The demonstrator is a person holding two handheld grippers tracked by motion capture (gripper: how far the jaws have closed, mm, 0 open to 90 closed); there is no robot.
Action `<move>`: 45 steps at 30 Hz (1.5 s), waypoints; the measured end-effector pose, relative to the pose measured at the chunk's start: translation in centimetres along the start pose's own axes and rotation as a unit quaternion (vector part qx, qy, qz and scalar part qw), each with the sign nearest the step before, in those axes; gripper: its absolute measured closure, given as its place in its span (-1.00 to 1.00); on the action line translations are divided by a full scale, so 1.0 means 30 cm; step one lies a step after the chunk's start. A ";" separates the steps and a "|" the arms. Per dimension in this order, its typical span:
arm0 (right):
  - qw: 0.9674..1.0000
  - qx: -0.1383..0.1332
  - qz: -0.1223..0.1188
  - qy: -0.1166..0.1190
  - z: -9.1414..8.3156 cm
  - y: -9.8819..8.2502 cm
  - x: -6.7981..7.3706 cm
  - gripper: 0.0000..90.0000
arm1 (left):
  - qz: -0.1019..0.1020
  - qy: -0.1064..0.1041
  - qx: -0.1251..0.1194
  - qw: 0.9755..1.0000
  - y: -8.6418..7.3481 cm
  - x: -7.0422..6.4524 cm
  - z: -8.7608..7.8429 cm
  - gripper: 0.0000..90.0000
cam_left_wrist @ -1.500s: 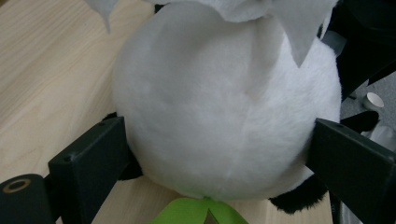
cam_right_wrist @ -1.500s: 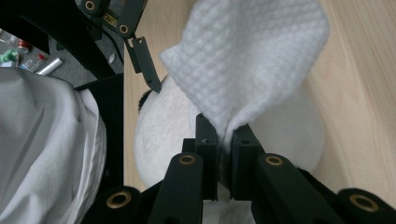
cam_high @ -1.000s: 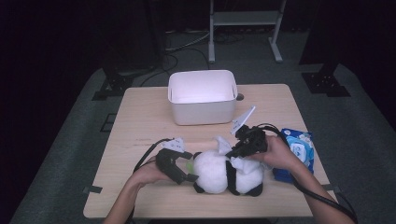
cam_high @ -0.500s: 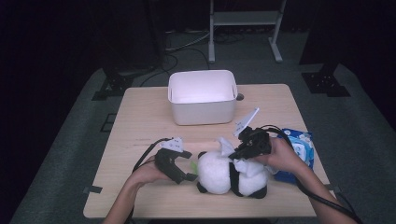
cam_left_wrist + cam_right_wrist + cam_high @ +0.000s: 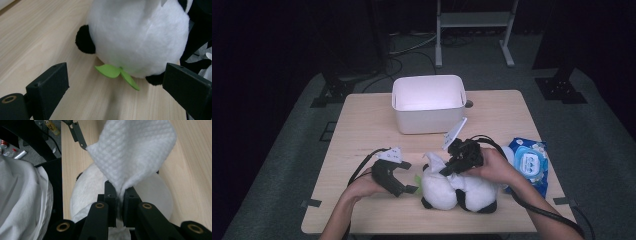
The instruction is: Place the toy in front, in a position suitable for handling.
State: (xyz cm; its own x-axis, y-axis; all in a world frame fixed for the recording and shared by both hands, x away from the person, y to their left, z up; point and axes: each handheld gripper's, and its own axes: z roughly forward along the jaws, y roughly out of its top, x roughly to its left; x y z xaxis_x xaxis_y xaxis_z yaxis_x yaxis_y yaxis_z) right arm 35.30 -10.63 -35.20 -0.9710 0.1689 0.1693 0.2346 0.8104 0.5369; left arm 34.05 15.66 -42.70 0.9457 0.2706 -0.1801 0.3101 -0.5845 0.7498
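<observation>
Recording studio or lab setup, not a home. Pale wood surface (image 5: 362, 130) stands alone on grey carpet (image 5: 287, 165), ringed by darkness. Black stand bases (image 5: 332, 92) and loose cables (image 5: 407, 47) on the floor behind; a metal rack frame (image 5: 472, 30) at the back. Cabled handheld tongs (image 5: 394, 177) with their own cameras suggest staged data collection.

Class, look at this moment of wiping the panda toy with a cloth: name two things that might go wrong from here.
1. The right gripper pinches only a corner of the white wipe; rubbing the plush panda might pull it free.
2. The left gripper stands open beside the panda, not holding it, so the light toy may slide or roll on the table under the wipe.
</observation>
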 end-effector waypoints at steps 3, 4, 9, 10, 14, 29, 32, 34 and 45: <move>1.000 0.005 0.003 0.003 0.019 0.025 -0.005 0.85 | -0.004 0.002 0.003 1.000 -0.008 0.008 -0.005 -0.88; 1.000 0.008 0.002 0.005 0.027 0.035 -0.008 0.85 | -0.004 0.003 0.002 1.000 -0.009 0.009 -0.008 -0.88; 1.000 0.017 -0.007 0.011 0.062 0.081 -0.018 0.85 | -0.010 0.004 -0.003 1.000 -0.014 0.017 -0.023 -0.88; 1.000 0.019 -0.009 0.012 0.070 0.090 -0.021 0.85 | -0.008 0.004 -0.004 1.000 -0.014 0.017 -0.026 -0.88; 0.999 0.027 -0.014 0.019 0.103 0.126 -0.029 0.85 | -0.006 0.001 -0.005 1.000 -0.013 0.018 -0.034 -0.88; 0.999 0.024 -0.028 0.037 0.080 0.103 0.026 0.84 | -0.015 0.010 -0.007 1.000 -0.038 0.022 -0.079 -0.88; 0.999 0.024 -0.022 0.037 0.063 0.080 0.032 0.84 | -0.014 0.009 -0.010 1.000 -0.038 0.020 -0.080 -0.88; 0.999 0.022 -0.021 0.038 0.054 0.066 0.036 0.84 | -0.013 0.010 -0.009 1.000 -0.037 0.018 -0.080 -0.88; 0.999 0.020 -0.021 0.039 0.031 0.002 0.081 0.84 | -0.007 0.007 -0.008 1.000 -0.028 0.009 -0.071 -0.88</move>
State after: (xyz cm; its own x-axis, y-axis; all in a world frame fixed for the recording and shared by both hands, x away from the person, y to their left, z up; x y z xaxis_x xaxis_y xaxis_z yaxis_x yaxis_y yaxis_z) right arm 32.91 -9.64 -35.53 -0.9727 0.0918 0.2129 0.1910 0.8379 0.5113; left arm 33.85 17.86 -42.03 0.9399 0.2890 -0.1817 0.3212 -0.5689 0.7571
